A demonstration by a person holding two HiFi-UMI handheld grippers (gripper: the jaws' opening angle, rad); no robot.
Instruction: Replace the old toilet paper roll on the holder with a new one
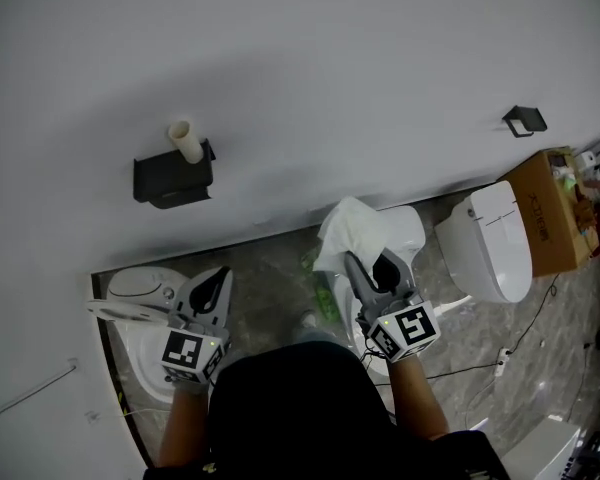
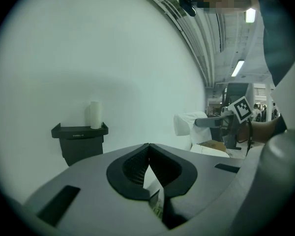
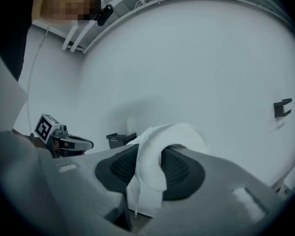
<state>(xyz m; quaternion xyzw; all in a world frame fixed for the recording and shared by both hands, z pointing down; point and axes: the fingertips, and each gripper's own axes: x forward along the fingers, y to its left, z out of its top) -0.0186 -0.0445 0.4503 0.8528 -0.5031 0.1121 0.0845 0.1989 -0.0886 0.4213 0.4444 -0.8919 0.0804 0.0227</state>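
Note:
A black wall holder point(image 1: 170, 180) hangs on the white wall with the old cardboard core point(image 1: 186, 141) standing upright on its top shelf. The left gripper view shows this core point(image 2: 95, 115) and holder point(image 2: 80, 136) ahead to the left. My left gripper point(image 1: 218, 278) is shut and empty, its pads point(image 2: 137, 165) meeting at the tips. My right gripper point(image 1: 368, 265) is shut on the new white toilet paper point(image 1: 352, 230), which is soft and crumpled. The paper point(image 3: 160, 146) bulges over the pads and hangs down between them. Both grippers are well short of the holder.
A toilet point(image 1: 140, 298) sits under my left gripper. Two more toilets point(image 1: 412, 230) point(image 1: 492, 243) stand to the right, beside a cardboard box point(image 1: 548, 208). A second small black holder point(image 1: 524, 120) is far right on the wall. Cables lie on the marble floor point(image 1: 500, 353).

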